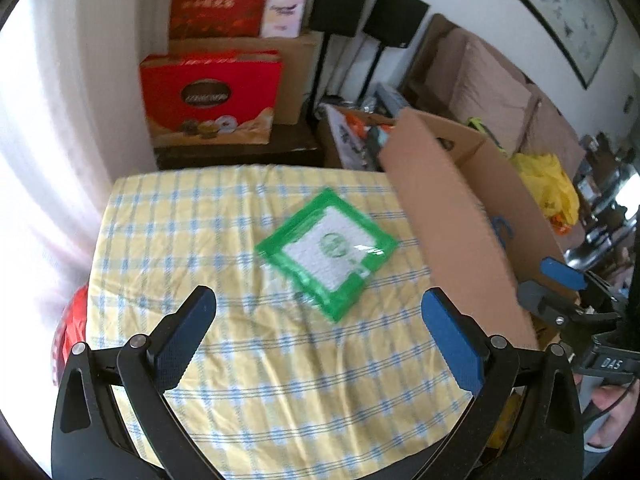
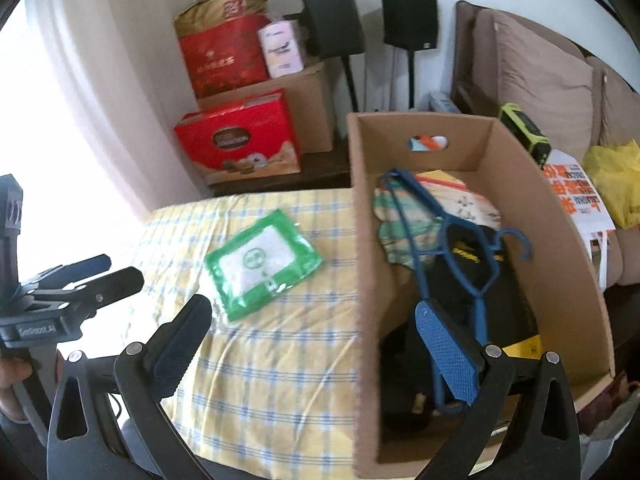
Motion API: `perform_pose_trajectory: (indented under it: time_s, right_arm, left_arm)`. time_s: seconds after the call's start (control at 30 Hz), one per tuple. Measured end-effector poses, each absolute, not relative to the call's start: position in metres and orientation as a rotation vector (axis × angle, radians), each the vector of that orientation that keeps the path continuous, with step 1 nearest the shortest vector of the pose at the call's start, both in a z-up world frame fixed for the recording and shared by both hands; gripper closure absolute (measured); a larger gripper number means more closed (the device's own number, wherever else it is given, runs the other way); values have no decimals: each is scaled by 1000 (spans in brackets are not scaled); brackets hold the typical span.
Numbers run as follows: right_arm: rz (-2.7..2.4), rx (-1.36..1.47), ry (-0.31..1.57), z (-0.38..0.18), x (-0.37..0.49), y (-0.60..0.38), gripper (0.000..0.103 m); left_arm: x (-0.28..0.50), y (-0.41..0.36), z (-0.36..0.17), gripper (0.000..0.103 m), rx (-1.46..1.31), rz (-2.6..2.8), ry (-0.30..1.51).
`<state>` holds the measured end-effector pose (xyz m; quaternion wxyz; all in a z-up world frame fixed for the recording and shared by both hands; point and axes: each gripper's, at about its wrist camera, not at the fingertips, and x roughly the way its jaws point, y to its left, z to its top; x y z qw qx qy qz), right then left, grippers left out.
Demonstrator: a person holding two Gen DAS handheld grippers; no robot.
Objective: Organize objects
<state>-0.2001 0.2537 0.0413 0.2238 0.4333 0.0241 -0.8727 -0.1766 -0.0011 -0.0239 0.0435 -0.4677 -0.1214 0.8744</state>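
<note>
My left gripper (image 1: 318, 316) and right gripper (image 2: 314, 330) hang with jaws released, empty. The green packet (image 1: 328, 248) lies mid-desk (image 1: 168, 240), beside the cardboard box (image 2: 560, 280) at the right edge, likely awaiting boxing.

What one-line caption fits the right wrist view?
Open right gripper above a checked tablecloth, green packet left of a cardboard box holding a blue hanger.

tablecloth (image 1: 256, 360): yellow, pale-blue and white check | packet (image 1: 328, 250): green border, white centre panel, green round mark | cardboard box (image 2: 560, 280): plain brown | hanger (image 2: 424, 232): blue | left gripper (image 1: 320, 312): black frame, blue pads | right gripper (image 2: 316, 328): black frame, blue pads | gift boxes (image 1: 212, 92): red | plastic bag (image 1: 548, 184): yellow | speakers (image 2: 332, 20): black
</note>
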Motion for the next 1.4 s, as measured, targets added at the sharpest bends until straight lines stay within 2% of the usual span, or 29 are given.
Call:
perform_pose_trajectory:
  time_s: [0.33, 0.6, 0.7, 0.83, 0.87, 1.07, 1.4]
  right_arm:
    - [-2324, 1214, 83, 24, -209, 209, 0]
    - [-2257, 1253, 116, 10, -237, 174, 3]
    - [-2233, 1285, 147, 1, -254, 159, 13]
    - [-2196, 1348, 199, -14, -272, 145, 40]
    - [-2189, 1366, 206, -17, -277, 142, 42]
    - [-2186, 1437, 261, -40, -308, 129, 43]
    - [-2186, 1463, 308, -74, -340, 110, 44]
  left_arm:
    - [-175, -44, -69, 0, -1544, 2625, -526]
    - [-180, -47, -102, 1, -1574, 2538, -654]
    - [-184, -48, -109, 1, -1555, 2519, -713]
    - [-190, -50, -120, 1, -1527, 2466, -830]
    - [-191, -50, -123, 2, -1522, 2453, -853]
    - [-197, -46, -130, 9, -1455, 2434, -905]
    - [-211, -38, -139, 10, -1440, 2418, -923]
